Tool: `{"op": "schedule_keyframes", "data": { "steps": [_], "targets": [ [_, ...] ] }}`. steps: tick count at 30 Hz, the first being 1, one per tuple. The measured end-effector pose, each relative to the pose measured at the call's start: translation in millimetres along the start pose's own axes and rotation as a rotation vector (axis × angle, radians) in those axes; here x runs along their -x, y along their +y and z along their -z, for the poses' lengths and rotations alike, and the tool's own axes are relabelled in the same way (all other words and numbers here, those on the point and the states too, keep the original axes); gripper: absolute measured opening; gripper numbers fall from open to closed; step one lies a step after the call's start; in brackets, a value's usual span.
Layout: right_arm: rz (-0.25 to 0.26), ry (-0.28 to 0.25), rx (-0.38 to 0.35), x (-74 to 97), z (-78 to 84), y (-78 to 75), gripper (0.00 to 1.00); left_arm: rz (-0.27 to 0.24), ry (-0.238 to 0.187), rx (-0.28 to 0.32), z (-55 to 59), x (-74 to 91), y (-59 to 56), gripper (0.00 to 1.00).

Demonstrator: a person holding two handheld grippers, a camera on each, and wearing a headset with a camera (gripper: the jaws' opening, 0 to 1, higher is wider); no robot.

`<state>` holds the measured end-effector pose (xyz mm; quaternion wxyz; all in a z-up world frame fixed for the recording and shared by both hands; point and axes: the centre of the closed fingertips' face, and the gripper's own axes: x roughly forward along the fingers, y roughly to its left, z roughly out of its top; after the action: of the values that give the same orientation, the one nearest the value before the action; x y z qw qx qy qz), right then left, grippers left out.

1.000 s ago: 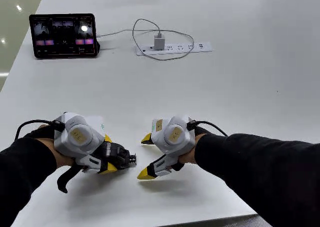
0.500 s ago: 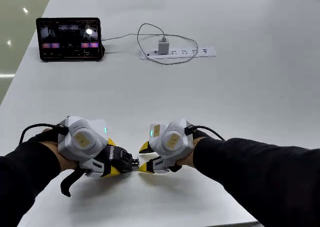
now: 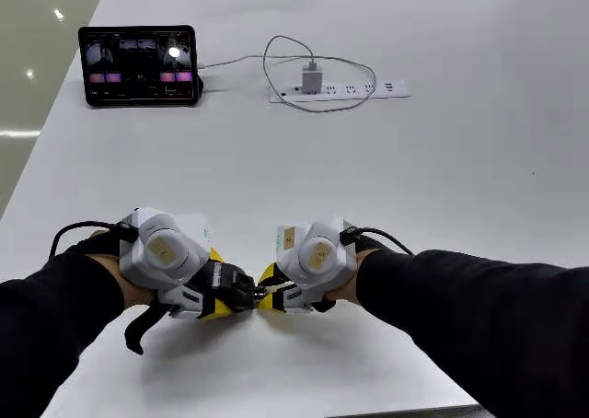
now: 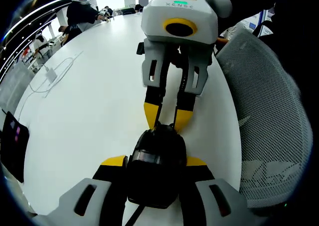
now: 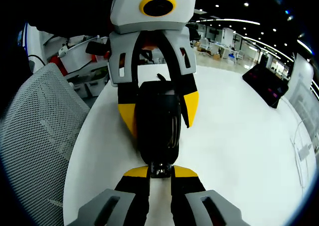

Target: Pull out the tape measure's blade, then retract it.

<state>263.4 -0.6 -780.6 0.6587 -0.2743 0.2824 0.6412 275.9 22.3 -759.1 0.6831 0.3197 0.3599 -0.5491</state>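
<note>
**Near edge of tabletop: both claws engaged on the tape measure**

Close to the person's side of the white tabletop (image 3: pixel 414 179), the left claw (image 3: pixel 225 287) is clenched on the black tape measure (image 4: pixel 157 169). Its yellow-tipped jaws press against the two sides of the case. Whether the case rests on the surface or is held just above it cannot be confirmed.

The right claw (image 5: pixel 160 172) faces the left one head-on. Its jaws are pinched together on the blade hook (image 5: pixel 160 169), and the hook sits right at the mouth of the case. The two claws are almost touching, with the case between them.

At the far side, well apart from the claws:
- A tablet (image 3: pixel 138 63) stands with its screen lit.
- A power strip (image 3: pixel 354 89) lies flat with a white charger (image 3: pixel 313 77) plugged in.
- A white cable (image 3: pixel 276 54) loops from the charger towards the tablet.

A grey mesh chair (image 4: pixel 259 111) stands just beside the near edge.
</note>
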Motion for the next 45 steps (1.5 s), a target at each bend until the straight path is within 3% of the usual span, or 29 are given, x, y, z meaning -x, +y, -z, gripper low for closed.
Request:
{"op": "schedule_keyframes", "data": {
  "steps": [11,17,26,45],
  "targets": [
    [-0.006,0.002,-0.025,-0.7,0.3,0.1,0.11,0.011,0.004,-0.01,0.0,0.3,0.2,0.35],
    [-0.013,0.018,-0.006,0.3,1.9,0.9,0.1,0.016,-0.011,-0.001,-0.5,0.2,0.6,0.35],
    [-0.018,0.024,0.0,2.2,4.3,1.0,0.1,0.016,0.006,-0.026,0.6,1.3,-0.5,0.34],
    [-0.017,0.04,0.004,11.3,14.7,-2.2,0.1,0.011,0.01,-0.013,2.1,1.9,2.2,0.34]
  ]
}}
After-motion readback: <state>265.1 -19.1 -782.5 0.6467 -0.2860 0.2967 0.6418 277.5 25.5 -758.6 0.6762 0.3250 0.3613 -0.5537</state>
